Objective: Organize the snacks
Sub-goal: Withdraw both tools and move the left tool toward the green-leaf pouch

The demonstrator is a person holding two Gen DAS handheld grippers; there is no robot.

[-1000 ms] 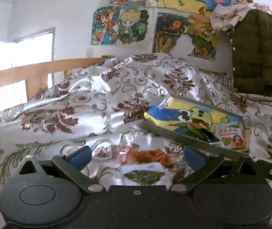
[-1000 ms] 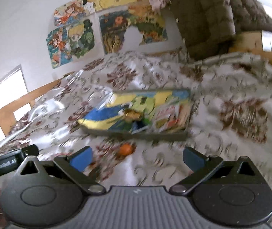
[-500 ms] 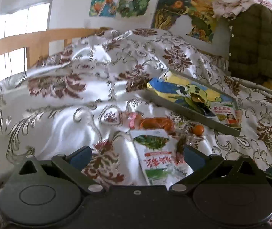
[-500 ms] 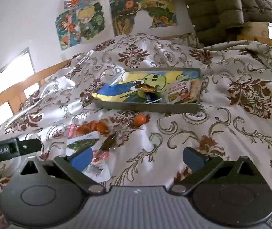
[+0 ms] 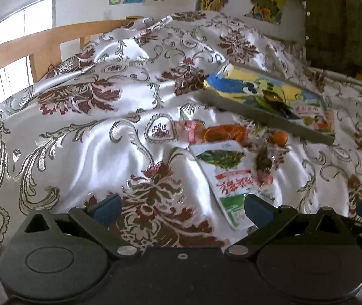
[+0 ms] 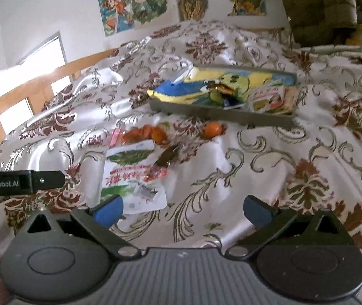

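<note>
Both jaws gape empty. Left gripper and right gripper have drawn back, so the packet, orange and tray now show; picking comes next.

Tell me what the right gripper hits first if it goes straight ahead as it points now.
Probably bare bedspread. The right gripper, jaws open and empty, points just right of the white-and-green snack packet; the small orange fruit and tray lie farther on. Depth is uncertain.

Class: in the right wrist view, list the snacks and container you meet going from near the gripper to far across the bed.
White-green packet → dark wrapped snack → loose orange ball → grey tray with the yellow-blue bag.
</note>
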